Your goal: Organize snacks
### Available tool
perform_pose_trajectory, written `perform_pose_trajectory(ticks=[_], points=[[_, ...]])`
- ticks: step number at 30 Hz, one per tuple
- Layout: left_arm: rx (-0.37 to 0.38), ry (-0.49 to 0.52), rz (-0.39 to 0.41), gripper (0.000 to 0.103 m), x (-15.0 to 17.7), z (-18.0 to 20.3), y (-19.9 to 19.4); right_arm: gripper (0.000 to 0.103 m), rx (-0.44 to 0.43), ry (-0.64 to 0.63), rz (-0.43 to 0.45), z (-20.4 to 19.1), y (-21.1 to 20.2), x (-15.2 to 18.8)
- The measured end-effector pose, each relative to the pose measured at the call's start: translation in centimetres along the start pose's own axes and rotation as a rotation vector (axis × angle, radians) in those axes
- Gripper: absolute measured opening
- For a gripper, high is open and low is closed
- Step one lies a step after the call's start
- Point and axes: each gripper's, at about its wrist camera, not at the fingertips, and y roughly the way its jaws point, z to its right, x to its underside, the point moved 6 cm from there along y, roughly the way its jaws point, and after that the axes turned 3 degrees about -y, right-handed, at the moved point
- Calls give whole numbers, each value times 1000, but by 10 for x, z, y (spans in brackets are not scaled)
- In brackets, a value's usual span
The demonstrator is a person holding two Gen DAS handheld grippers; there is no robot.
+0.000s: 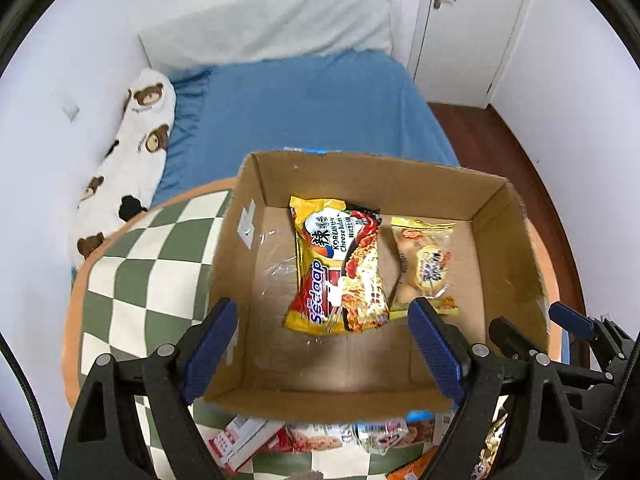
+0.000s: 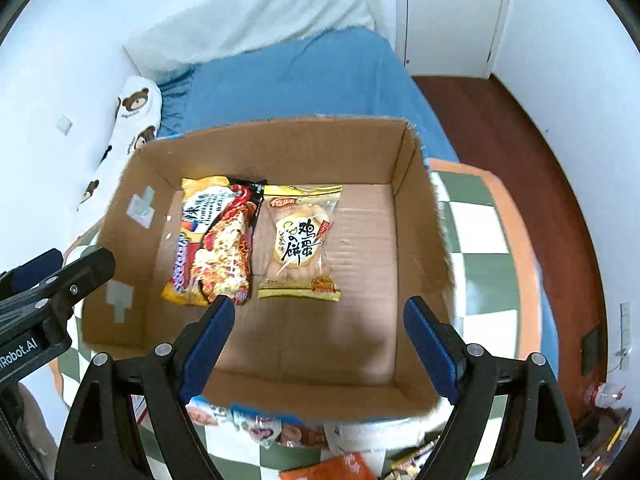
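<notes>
An open cardboard box (image 1: 360, 166) sits on a checkered cushion. Two packets lie flat inside it, side by side: a yellow-and-red instant noodle packet (image 1: 340, 264) on the left and a yellow egg biscuit packet (image 1: 424, 264) on the right. My left gripper (image 1: 324, 344) hangs above the box's near left part, open, with nothing between its blue pads. My right gripper (image 2: 320, 344) hovers over the near part of the box (image 2: 280, 136), open and empty. The noodle packet (image 2: 220, 240) and biscuit packet (image 2: 300, 240) lie just beyond its fingertips. Each gripper shows at the edge of the other's view.
The green-and-white checkered cushion (image 1: 152, 264) with an orange border lies on a blue bed (image 1: 300, 112). Several loose snack packets (image 1: 320, 436) lie in front of the box. A bear-print pillow (image 1: 136, 152) lies along the left wall. A dark wooden floor (image 2: 520, 120) runs along the right.
</notes>
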Motion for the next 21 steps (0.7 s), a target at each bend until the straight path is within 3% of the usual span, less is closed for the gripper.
perform_pose_trajectory(ticks=[5, 12, 16, 21], points=[[13, 12, 54, 87, 17, 1, -37, 89, -3, 8, 71, 0, -45, 18], [35, 6, 68, 87, 54, 1, -63, 89, -34, 37, 79, 4, -79, 58], [3, 29, 32, 87, 93, -1, -53, 89, -51, 102, 26, 21, -71, 97], [-22, 88, -77, 87, 150, 10, -16, 89, -57, 226, -102, 59, -40, 166]])
